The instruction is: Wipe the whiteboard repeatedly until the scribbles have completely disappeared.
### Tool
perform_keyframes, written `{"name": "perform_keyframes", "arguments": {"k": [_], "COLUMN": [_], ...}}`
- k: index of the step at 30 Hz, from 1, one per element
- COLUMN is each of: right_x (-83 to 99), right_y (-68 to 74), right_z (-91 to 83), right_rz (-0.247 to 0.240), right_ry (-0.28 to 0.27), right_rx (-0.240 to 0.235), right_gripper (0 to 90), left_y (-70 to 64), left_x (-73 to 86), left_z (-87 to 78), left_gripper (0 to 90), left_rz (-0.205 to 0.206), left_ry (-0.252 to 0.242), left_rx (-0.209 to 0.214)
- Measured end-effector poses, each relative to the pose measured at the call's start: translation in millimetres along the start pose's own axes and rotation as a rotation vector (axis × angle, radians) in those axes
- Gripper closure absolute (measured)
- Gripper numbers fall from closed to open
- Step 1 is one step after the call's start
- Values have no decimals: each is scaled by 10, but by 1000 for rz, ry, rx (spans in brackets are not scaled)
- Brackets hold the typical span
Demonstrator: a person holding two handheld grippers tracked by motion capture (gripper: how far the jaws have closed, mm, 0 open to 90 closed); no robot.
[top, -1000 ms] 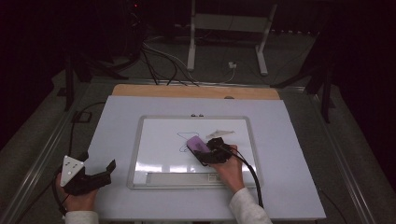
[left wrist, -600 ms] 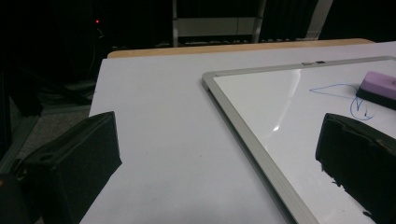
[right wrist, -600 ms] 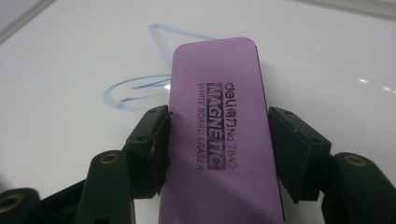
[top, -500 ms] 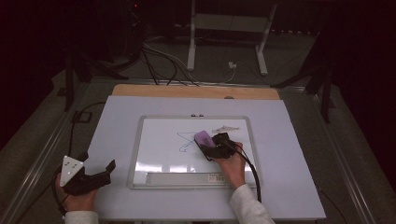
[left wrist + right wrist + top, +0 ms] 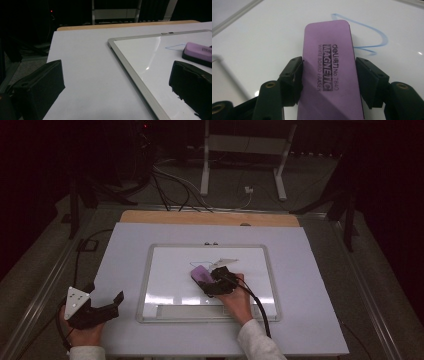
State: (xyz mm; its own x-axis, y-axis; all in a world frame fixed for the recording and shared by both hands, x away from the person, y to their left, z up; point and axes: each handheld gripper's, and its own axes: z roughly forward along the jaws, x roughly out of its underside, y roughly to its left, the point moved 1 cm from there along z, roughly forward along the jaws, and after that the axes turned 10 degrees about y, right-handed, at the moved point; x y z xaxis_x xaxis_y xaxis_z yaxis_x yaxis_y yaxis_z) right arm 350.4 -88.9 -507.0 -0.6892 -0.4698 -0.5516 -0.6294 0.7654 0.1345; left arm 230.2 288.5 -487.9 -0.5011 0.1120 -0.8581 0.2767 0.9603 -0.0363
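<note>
I am pinching the purple eraser (image 5: 329,72) in the right gripper (image 5: 212,281) and wiping the whiteboard (image 5: 150,270); blue marker lines (image 5: 372,37) at the eraser's 1 o'clock are awaiting removal. The left gripper (image 5: 107,307), jaws spread, is idling at the board's 8 o'clock. Count: one eraser, one whiteboard, two grippers.

Purple eraser (image 5: 329,72) print: "deli", "MAGNETIC WHITE BOARD ERASER No 7840" (black lettering).

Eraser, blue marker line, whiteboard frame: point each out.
eraser (image 5: 329,75): right gripper view, on its printed purple top.
blue marker line (image 5: 372,31): right gripper view, on the curved stroke beyond the eraser.
whiteboard frame (image 5: 130,72): left gripper view, on the near grey edge rail.
</note>
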Motion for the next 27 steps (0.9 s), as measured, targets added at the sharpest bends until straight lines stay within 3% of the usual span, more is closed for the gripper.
{"name": "perform_keyframes", "arguments": {"k": [5,7,11,14,19,23,27], "right_x": [1,1,-7,-27,-62,-74,-79], "right_y": [-235,-273,-155,-19,126,89,-109], "right_z": [-41,-42,-14,23,66,66,35], "right_rz": [99,122,82,10,-67,-46,50], "right_ry": [-13,-13,-16,-11,9,6,-6], "right_rx": [65,60,49,12,-55,-32,40], "right_gripper": [417,417,417,417,416,417,417], "left_y": [0,-7,-16,-11,-7,-1,7], "left_x": [0,-1,-3,-1,0,0,3], "left_z": [3,12,18,13,11,3,1], "left_gripper": [7,7,7,7,7,7,7], "left_rz": [0,-1,6,1,-1,1,-2], "left_ry": [0,1,5,1,-1,0,0], "left_rx": [0,2,1,1,2,0,0]}}
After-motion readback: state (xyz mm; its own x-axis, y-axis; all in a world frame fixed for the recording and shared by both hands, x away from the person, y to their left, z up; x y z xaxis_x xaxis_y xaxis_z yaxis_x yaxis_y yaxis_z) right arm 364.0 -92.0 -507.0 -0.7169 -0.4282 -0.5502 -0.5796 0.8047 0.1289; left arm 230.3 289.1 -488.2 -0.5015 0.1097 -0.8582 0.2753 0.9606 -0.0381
